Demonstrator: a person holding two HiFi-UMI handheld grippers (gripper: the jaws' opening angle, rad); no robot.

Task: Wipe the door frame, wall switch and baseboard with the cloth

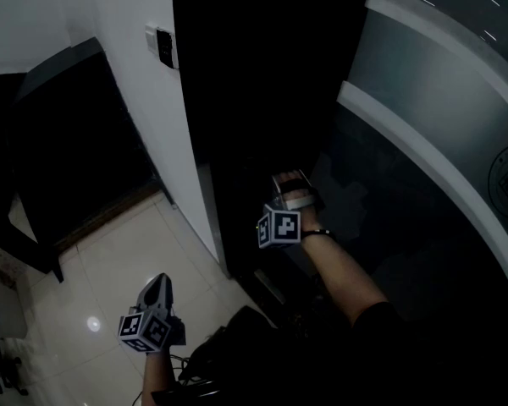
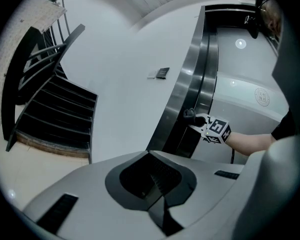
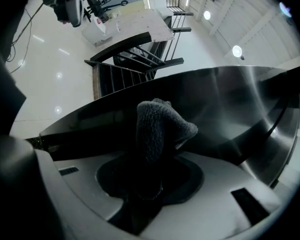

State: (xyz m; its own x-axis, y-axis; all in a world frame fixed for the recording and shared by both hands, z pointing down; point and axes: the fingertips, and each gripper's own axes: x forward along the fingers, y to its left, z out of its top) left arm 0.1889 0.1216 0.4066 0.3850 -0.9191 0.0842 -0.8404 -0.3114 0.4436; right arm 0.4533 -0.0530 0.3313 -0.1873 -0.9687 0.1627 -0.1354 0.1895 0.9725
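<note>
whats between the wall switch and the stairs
Only bare white wall: the left gripper view shows nothing else between the wall switch and the stairs.

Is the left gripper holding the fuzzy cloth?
No, the left gripper has its fingers shut on nothing; the grey cloth is pinched in the right gripper.
</note>
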